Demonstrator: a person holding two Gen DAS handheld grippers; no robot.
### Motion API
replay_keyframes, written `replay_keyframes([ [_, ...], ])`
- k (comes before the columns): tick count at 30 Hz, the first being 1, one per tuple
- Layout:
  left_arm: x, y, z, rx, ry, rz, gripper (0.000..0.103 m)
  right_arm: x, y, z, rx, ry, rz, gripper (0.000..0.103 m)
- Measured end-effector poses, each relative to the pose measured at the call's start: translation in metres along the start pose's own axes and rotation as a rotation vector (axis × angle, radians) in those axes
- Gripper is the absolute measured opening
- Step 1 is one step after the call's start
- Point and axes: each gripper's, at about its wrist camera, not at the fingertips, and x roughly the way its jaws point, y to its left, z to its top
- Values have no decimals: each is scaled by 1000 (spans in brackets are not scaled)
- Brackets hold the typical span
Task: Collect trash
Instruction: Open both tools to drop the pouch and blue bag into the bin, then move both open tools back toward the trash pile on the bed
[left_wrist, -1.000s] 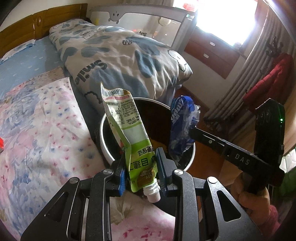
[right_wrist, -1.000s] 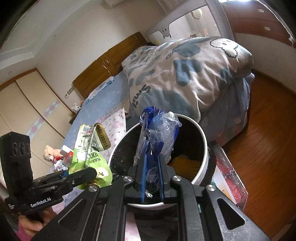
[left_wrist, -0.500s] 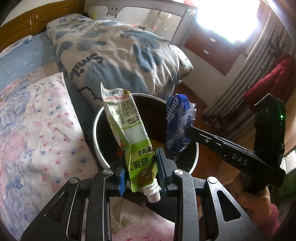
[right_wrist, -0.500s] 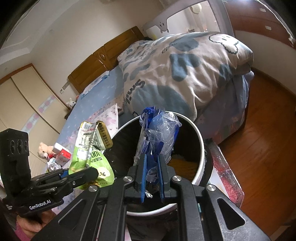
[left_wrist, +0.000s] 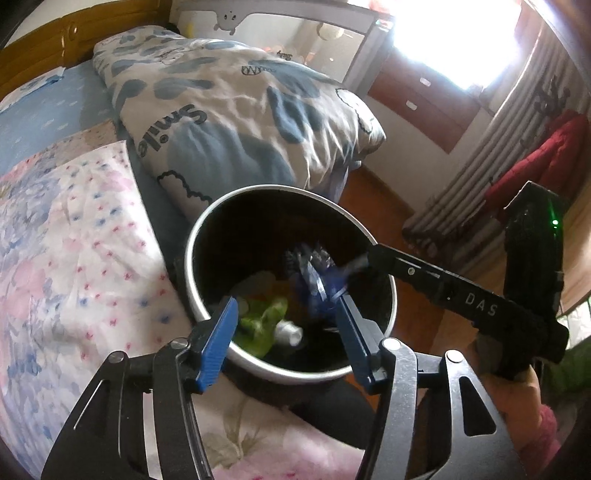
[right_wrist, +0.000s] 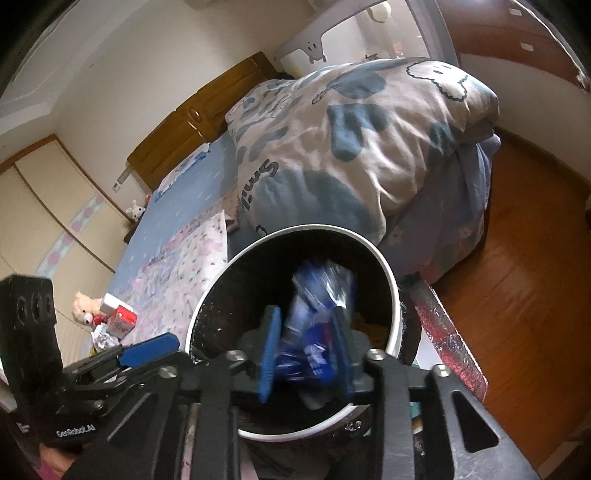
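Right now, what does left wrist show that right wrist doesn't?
Left wrist only: green pouch lying inside the bin, red coat by the curtain. Right wrist only: red-and-white carton and plush toy on the bed. Both: white-rimmed bin, blue wrapper dropping into it, patterned duvet, left gripper and right gripper, jaws opening, nothing pinched.

The quilt (left_wrist: 236, 122) reads "Smile"; the right claw (left_wrist: 476, 299) reads "DAS"; the left claw (right_wrist: 74, 430) reads "GenRobot.AI".
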Motion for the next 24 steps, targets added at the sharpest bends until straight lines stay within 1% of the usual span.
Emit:
replay_keyframes([
  [1,-4,3,-3,-8,-8,0,56,-1,0,0,5,-2,2,45],
  [3,-12,9,-12,-28,-27,8,56,-3,3,-3,9,-8,9,46],
  [5,-21,18,-21,-53,-41,19,56,-5,9,-6,4,-15,16,52],
  [7,-30,29,-32,-82,-52,30,56,-8,18,-11,-2,-27,34,67],
  [9,-41,43,-44,-113,-64,54,56,-10,31,-16,-20,-39,43,73],
  [12,-58,65,-60,-161,-83,93,56,-11,55,-26,-66,-44,62,75],
  [16,-80,96,-79,-225,-106,142,56,-5,89,-38,-121,-41,101,81],
  [24,-124,156,-117,-355,-160,236,56,23,145,-62,-201,17,173,81],
])
